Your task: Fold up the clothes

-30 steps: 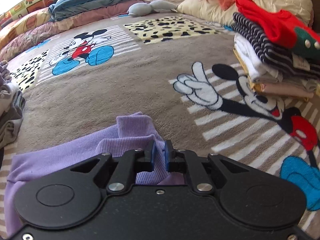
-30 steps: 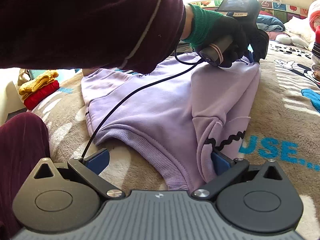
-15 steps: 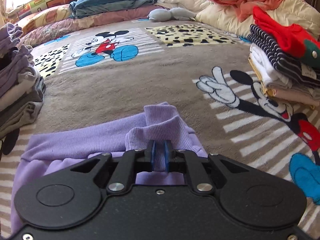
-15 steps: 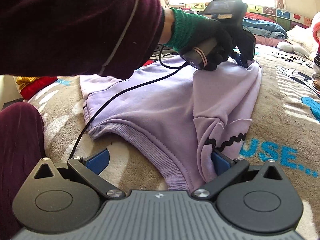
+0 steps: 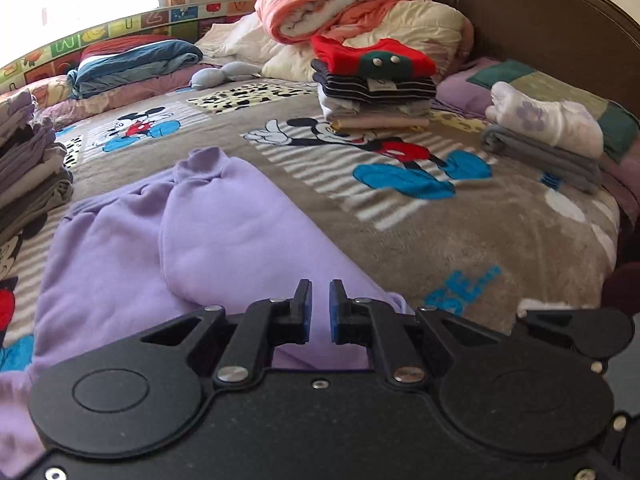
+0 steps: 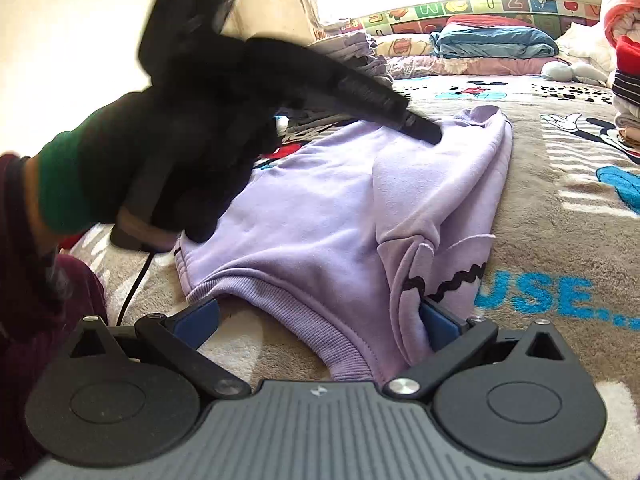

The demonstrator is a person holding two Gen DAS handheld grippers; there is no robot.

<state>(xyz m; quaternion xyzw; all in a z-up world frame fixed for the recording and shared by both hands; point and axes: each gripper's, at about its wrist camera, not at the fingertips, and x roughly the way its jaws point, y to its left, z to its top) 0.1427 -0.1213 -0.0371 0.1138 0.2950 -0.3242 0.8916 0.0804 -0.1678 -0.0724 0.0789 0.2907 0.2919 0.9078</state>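
While I watch: sweatshirt (image 6: 320, 216) lies flat, hem toward me, length running away.
Left gripper (image 5: 319, 312): nearly closed, empty.
Right gripper (image 6: 320, 320): spread around hem.

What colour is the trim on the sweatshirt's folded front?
Black wavy zigzag trim on the lilac sweatshirt; clearest in the right wrist view.

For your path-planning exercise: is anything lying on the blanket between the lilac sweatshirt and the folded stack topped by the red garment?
Nothing visible. In the left wrist view, only bare cartoon-print blanket lies between the lilac sweatshirt and the folded stack.
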